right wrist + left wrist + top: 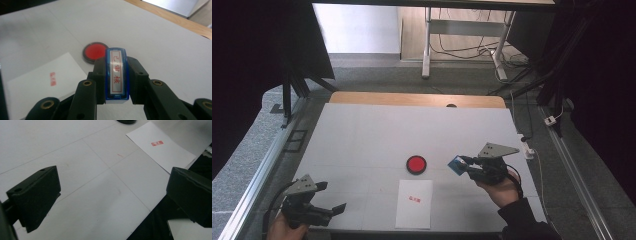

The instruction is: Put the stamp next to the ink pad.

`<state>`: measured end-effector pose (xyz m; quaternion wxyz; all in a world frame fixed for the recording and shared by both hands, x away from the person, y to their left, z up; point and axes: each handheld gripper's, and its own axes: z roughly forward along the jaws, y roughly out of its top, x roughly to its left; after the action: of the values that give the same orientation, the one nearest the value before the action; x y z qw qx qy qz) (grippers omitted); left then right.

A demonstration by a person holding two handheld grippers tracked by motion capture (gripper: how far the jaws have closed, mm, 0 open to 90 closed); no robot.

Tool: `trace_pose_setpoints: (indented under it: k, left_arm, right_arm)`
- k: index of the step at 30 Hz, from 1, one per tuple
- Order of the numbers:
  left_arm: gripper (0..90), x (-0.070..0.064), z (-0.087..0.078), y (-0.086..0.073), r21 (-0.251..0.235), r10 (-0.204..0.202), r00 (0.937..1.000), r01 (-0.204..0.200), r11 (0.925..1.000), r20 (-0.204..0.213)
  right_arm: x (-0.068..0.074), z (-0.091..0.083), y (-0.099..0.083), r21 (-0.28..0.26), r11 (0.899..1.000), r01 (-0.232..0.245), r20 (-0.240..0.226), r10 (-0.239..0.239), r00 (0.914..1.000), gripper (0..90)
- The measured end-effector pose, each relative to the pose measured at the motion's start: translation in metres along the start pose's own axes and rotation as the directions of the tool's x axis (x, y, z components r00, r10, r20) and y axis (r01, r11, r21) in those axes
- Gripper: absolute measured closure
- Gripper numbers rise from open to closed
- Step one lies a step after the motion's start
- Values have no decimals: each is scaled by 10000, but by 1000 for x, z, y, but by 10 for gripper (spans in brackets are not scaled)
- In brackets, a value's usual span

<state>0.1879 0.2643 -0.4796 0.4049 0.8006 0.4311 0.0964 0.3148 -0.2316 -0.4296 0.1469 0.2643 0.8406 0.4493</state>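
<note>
My right gripper is shut on a blue stamp with a white label bearing red characters, held above the table to the right of a round red ink pad. The pad lies just beyond the stamp in the right gripper view. A white sheet of paper with a red stamped mark lies near the front edge, below the pad. My left gripper stands open at the front left corner, its jaws wide apart with nothing between them; the paper lies ahead of it.
The white table top has a wooden strip along its far edge. Metal rails run along both sides. A desk frame with cables stands on the floor behind.
</note>
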Motion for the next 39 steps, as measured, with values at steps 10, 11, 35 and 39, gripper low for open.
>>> trace_pose_setpoints:
  k: [10, 11, 35, 39]
  left_arm:
    - [0, -2, 0, -1, 217, 89, 9996, -83, 9997, -260]
    - [0, -2, -1, -1, 220, 93, 9996, -87, 9997, -263]
    - [0, -3, 2, 0, 463, 141, 9994, -126, 9988, -327]
    - [0, -3, 2, 0, 488, 160, 9993, -144, 9987, -335]
  right_arm:
    - [-22, 1, -14, 532, 9984, -182, 936, 132, 9955, 712]
    - [-23, 1, -15, 595, 9980, -192, 993, 132, 9950, 712]
    - [-35, 41, -31, 1862, 9825, -17, 1156, -202, 9931, 712]
    - [-35, 45, -32, 1986, 9801, 1, 1113, -226, 9935, 711]
